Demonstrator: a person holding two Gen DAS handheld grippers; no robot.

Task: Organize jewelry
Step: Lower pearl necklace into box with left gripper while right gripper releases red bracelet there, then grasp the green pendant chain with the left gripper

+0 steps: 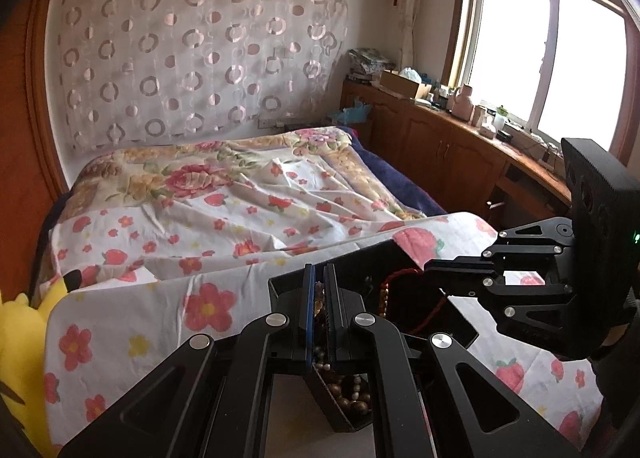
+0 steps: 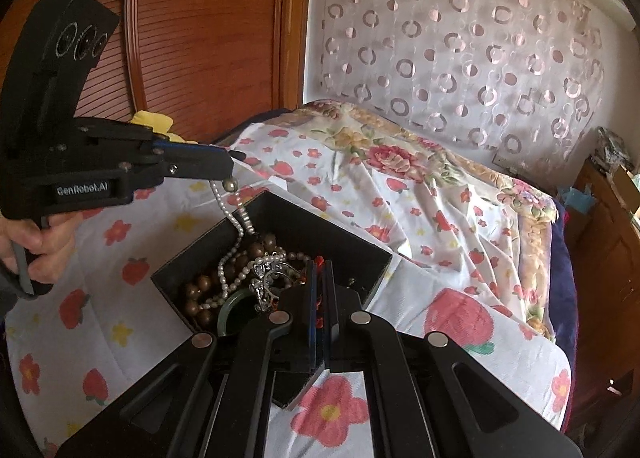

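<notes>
A: Where did the jewelry sit?

B: In an open black box (image 2: 280, 214) on the bed, resting on a white sheet printed with strawberries and flowers (image 2: 400, 194). Inside lay brown wooden beads (image 2: 200, 290), a pearl strand (image 2: 228, 258), a silvery ornament (image 2: 264, 278), a green bangle (image 2: 232, 314) and a red cord (image 1: 404, 274).

A: And the left gripper?

B: The left gripper (image 2: 230, 170) reached in from the left of the right wrist view, level, its tips above the box's far-left corner. Its fingers were pressed together on the pearl strand, which hung from the tips with a round bead beside it and trailed down into the box onto the wooden beads. In its own camera, the left gripper (image 1: 319, 298) showed only a narrow slot between the pads, with beads visible in it.

A: The right one?

B: The right gripper (image 2: 320, 298) hovered over the near edge of the box. Its fingers stood nearly closed, a thin gap between them, red cord visible within the gap. Whether the pads actually gripped the cord could not be told. From the left wrist view, the right gripper (image 1: 430, 268) came in from the right, tips at the box's far-right rim beside the red cord.

A: Surroundings?

B: A yellow plush toy (image 1: 24, 338) at the bed's left edge, a circle-patterned curtain (image 1: 200, 50) on the wall, a wooden cabinet (image 1: 440, 146) under the window.
</notes>
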